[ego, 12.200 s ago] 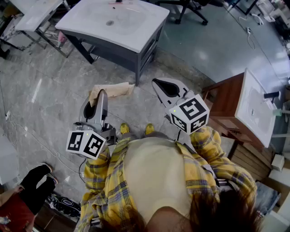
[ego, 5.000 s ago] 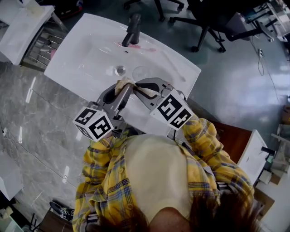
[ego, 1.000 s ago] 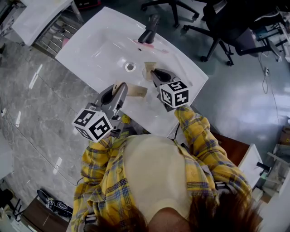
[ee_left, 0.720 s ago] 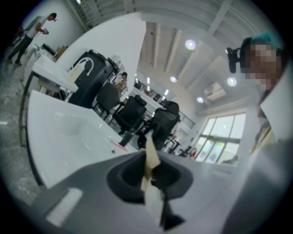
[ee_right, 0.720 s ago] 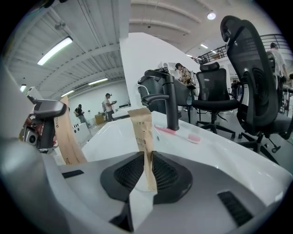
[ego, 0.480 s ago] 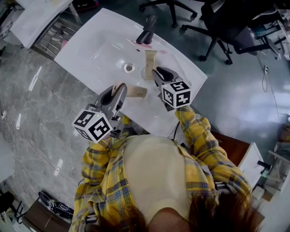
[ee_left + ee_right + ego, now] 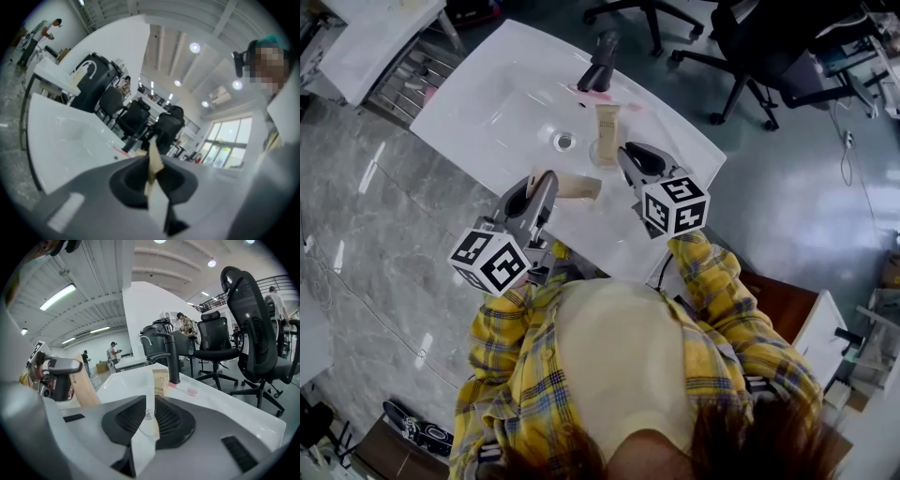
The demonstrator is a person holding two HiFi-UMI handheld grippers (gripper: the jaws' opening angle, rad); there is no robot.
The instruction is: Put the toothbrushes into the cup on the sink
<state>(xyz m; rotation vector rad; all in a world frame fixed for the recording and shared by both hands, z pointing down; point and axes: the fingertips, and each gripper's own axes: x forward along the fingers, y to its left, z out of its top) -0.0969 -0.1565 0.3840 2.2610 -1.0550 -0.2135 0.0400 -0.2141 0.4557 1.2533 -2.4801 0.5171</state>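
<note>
The white sink [image 7: 487,84] is seen from above. The left claw [image 7: 544,180] is clenched on a cartoned toothbrush [image 7: 579,187], which is held level over the sink's near rim. The right claw [image 7: 628,152] has just been opening, and nothing is gripped between its jaws. Just ahead of it, another carton [image 7: 607,127] is stood in the clear cup [image 7: 602,157] beside the drain. The held carton is judged light, thin-walled and crushable, so it is best pinched gently near one end.

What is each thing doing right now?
Left claw: shut on a tan paper toothbrush packet.
Right claw: just been opening, nothing between its pads.
Clear glass cup: upright, second tan packet standing inside.
Pink toothbrush: lying on the white sink by the black tap.
</note>
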